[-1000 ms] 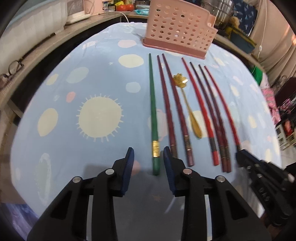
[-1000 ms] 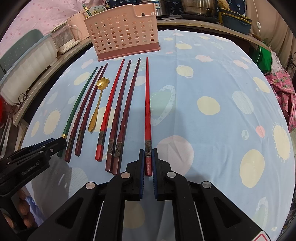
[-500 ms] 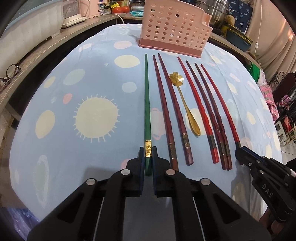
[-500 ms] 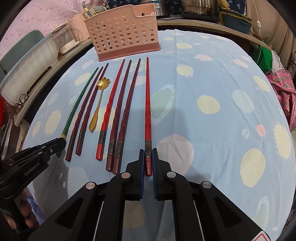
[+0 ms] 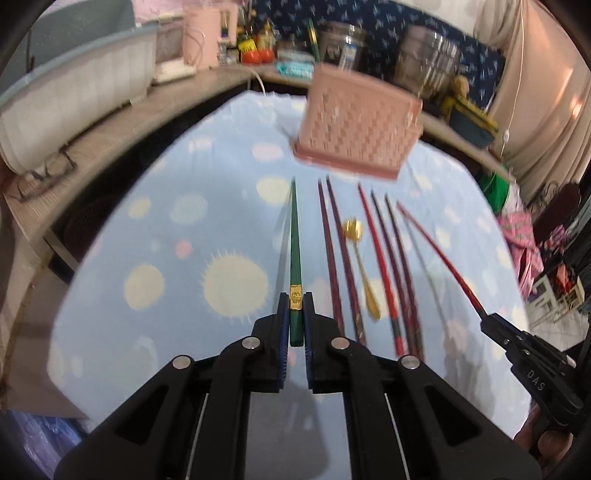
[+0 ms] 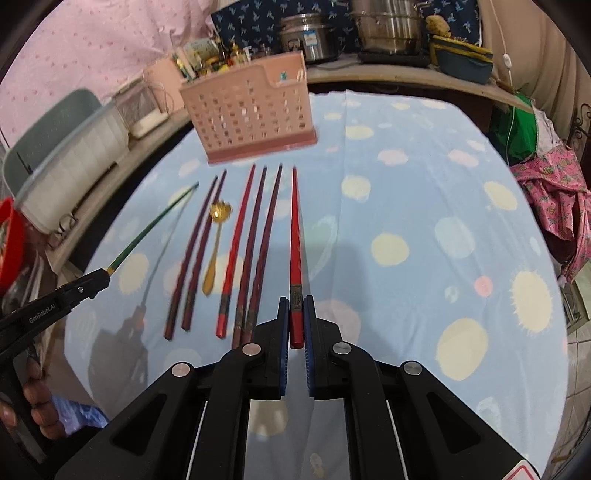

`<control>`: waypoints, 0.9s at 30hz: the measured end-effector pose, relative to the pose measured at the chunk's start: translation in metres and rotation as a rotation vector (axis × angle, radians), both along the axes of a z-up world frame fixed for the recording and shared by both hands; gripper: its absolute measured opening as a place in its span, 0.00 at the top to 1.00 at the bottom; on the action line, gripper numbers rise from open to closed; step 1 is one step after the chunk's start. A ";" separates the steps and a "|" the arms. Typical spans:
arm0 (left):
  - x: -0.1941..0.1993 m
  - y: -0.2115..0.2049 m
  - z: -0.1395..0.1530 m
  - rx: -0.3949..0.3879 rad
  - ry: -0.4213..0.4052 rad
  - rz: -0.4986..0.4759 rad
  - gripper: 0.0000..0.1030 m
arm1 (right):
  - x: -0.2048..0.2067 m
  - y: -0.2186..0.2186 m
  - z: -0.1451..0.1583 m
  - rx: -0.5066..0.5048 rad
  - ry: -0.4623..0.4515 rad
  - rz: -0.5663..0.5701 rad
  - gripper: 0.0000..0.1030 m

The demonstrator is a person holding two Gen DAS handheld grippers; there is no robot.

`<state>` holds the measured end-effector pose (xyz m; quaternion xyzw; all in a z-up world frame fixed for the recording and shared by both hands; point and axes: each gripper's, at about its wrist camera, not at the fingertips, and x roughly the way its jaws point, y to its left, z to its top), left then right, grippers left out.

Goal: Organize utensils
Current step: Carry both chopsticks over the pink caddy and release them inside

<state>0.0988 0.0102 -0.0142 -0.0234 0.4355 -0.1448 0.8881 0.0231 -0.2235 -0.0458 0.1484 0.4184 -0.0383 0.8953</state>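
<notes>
My left gripper (image 5: 294,306) is shut on the thick end of a green chopstick (image 5: 295,236), which hangs lifted off the cloth with its shadow beside it. My right gripper (image 6: 296,308) is shut on the thick end of a bright red chopstick (image 6: 295,229), also raised. Each shows in the other's view: the right gripper (image 5: 489,318) with the red chopstick (image 5: 439,254), the left gripper (image 6: 105,275) with the green chopstick (image 6: 155,225). Several dark red chopsticks (image 6: 258,240) and a gold spoon (image 6: 216,240) lie in a row on the blue tablecloth (image 6: 424,206). A pink perforated basket (image 6: 251,114) stands beyond their tips.
A counter runs along the far side with steel pots (image 6: 388,26), a white container (image 5: 74,99) and small jars. Glasses (image 5: 48,170) lie on the left ledge. Pink fabric (image 6: 557,195) hangs off the right. A person's fingers (image 6: 40,402) hold the left gripper's handle.
My left gripper closed on the green chopstick. Then both grippers rose, lifting the green and the red chopstick off the cloth; the basket and counter now sit lower in both views.
</notes>
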 end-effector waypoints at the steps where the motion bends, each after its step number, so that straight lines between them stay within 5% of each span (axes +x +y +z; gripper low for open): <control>1: 0.001 0.002 0.010 -0.005 -0.020 0.004 0.93 | 0.000 -0.003 0.010 0.004 -0.019 -0.008 0.93; 13: 0.042 -0.004 0.118 -0.095 -0.231 0.008 0.93 | 0.031 -0.030 0.121 -0.012 -0.257 -0.024 0.93; 27: 0.101 -0.036 0.206 -0.171 -0.370 -0.038 0.93 | 0.089 -0.053 0.187 0.013 -0.385 -0.023 0.93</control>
